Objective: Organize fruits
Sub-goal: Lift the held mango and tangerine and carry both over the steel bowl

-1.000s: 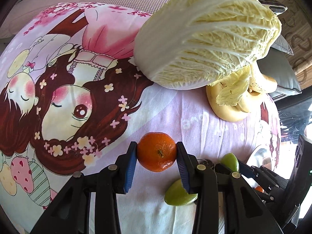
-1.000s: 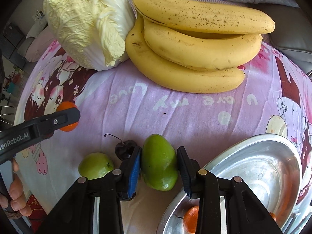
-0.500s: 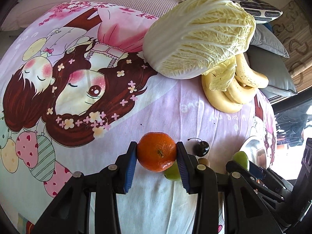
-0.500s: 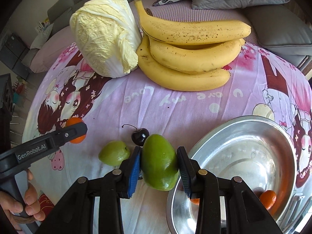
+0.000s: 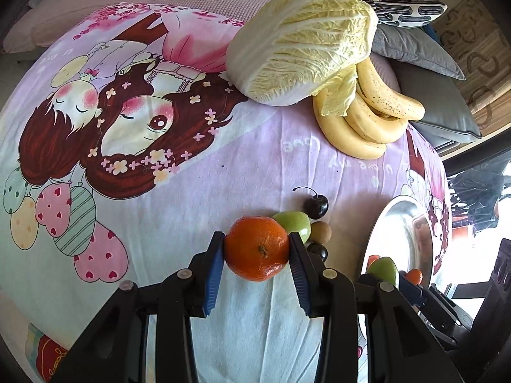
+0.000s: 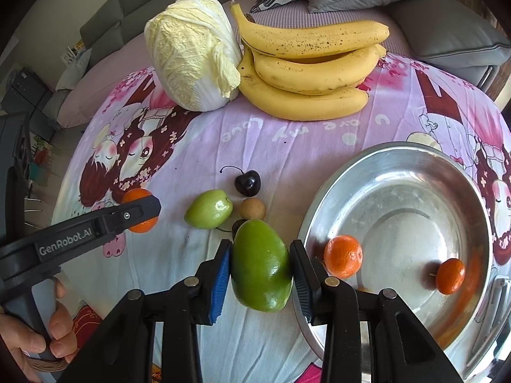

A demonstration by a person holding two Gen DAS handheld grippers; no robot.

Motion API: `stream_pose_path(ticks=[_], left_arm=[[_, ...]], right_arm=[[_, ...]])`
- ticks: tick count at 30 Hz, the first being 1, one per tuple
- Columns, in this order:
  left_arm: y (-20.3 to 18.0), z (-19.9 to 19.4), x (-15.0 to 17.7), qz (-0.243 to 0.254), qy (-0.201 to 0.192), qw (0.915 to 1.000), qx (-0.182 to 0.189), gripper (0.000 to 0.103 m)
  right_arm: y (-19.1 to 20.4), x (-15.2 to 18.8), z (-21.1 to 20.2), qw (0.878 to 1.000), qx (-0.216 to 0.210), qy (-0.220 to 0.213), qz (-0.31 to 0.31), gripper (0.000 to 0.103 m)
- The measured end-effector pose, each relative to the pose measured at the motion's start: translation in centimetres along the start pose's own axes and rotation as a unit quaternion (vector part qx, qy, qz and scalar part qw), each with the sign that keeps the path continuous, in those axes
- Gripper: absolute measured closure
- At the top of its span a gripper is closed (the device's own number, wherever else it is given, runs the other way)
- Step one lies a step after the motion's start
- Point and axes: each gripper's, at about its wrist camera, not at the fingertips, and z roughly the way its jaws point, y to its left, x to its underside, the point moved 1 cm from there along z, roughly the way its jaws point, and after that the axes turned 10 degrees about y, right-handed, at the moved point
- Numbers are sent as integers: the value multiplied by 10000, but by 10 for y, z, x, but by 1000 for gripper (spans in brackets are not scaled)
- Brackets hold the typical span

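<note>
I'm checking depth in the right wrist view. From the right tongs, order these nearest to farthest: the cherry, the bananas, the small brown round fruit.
From the right tongs, which hold a green mango:
1. Small brown round fruit, just beyond the mango's tip.
2. Cherry, a little farther, slightly left.
3. Bananas, at the far edge of the cloth, beside the cabbage.

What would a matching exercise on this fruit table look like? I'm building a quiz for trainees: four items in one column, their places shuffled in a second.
Items:
1. orange
2. large green fruit
3. cherry
4. bananas

Places:
A. lying loose on the cloth, stem attached
B. between the left gripper's pads
C. beside the cabbage at the far edge
D. between the right gripper's pads

Pairs: 1-B, 2-D, 3-A, 4-C
</note>
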Motion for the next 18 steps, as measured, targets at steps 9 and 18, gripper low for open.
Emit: stream_pose_path(ticks=[9,18], left_arm=[[-16,-7,11,30,-6,10000,-33,62],[-25,-11,28,71,30,9999,-109,62]], right_arm=[[8,24,-5,9999,5,-3,-133,64],[1,36,-8,9999,-74,-7,-93,64]])
